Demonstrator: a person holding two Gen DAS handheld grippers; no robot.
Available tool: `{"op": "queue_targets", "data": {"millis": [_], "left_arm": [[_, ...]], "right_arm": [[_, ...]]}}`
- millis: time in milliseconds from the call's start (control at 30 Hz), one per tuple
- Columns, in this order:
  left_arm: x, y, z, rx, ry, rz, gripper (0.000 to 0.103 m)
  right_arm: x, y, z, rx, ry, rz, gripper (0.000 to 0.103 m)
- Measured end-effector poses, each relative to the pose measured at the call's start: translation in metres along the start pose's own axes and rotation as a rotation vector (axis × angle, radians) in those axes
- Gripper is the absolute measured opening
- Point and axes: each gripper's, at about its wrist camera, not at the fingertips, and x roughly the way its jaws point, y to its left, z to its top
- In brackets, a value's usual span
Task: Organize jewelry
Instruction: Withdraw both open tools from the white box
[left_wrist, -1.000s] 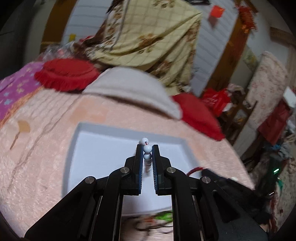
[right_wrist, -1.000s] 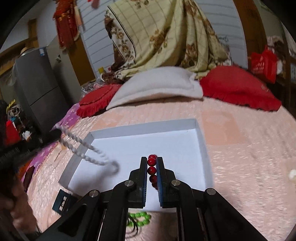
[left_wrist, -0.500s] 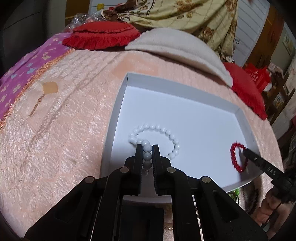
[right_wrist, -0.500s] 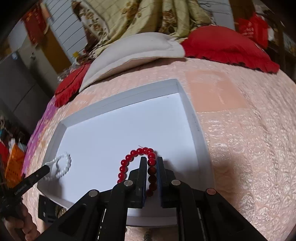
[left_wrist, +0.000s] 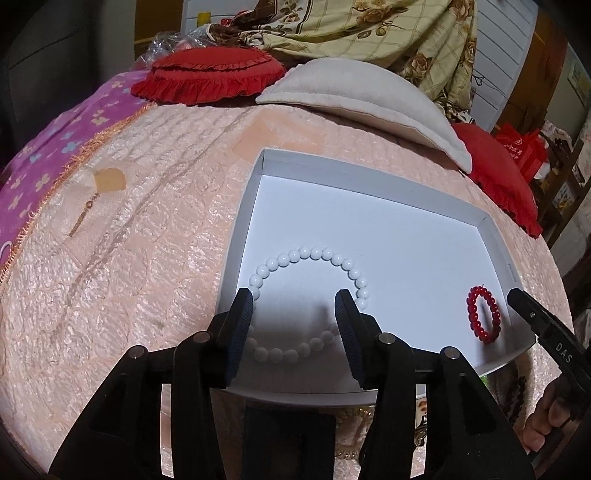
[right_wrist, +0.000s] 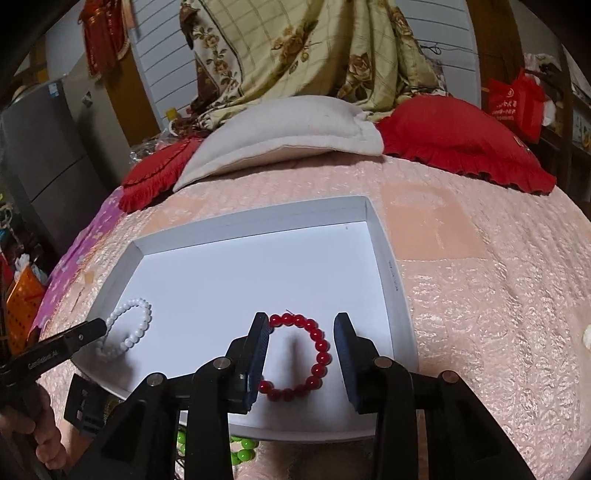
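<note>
Both grippers have just been opening and have let go. Now the left gripper (left_wrist: 295, 306) stands spread over the white bracelet (left_wrist: 306, 302), which lies flat at the left, near end of the white box (left_wrist: 369, 173). At its right end, the right gripper (right_wrist: 301, 332) stands spread over the red bracelet (right_wrist: 299, 356). Green beads (right_wrist: 240, 452) wait outside, so more sorting looks left.

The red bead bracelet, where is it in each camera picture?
Left wrist view: red bracelet lies far right in the white tray, near its right wall.
Right wrist view: red bracelet lies bottom centre, between the open right tool fingers.
Shared landmark: the white bracelet.
</note>
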Motion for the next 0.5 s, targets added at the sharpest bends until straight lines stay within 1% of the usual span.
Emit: {"op": "queue_targets", "data": {"millis": [100, 233, 367, 500], "left_arm": [[-0.006, 0.003, 0.003, 0.004, -0.022, -0.009, 0.046], [-0.017, 0.018, 0.006, -0.036, -0.053, -0.026, 0.046], [-0.030, 0.035, 0.001, -0.078, -0.080, -0.035, 0.046], [-0.043, 0.047, -0.012, -0.095, -0.091, -0.030, 0.046]], "right_arm": [[-0.009, 0.000, 0.000, -0.011, -0.028, 0.015, 0.034], [-0.025, -0.008, -0.004, 0.008, -0.070, 0.016, 0.035], [-0.046, -0.027, -0.013, 0.054, -0.108, 0.006, 0.035], [-0.066, -0.049, -0.027, 0.097, -0.117, -0.019, 0.035]]}}
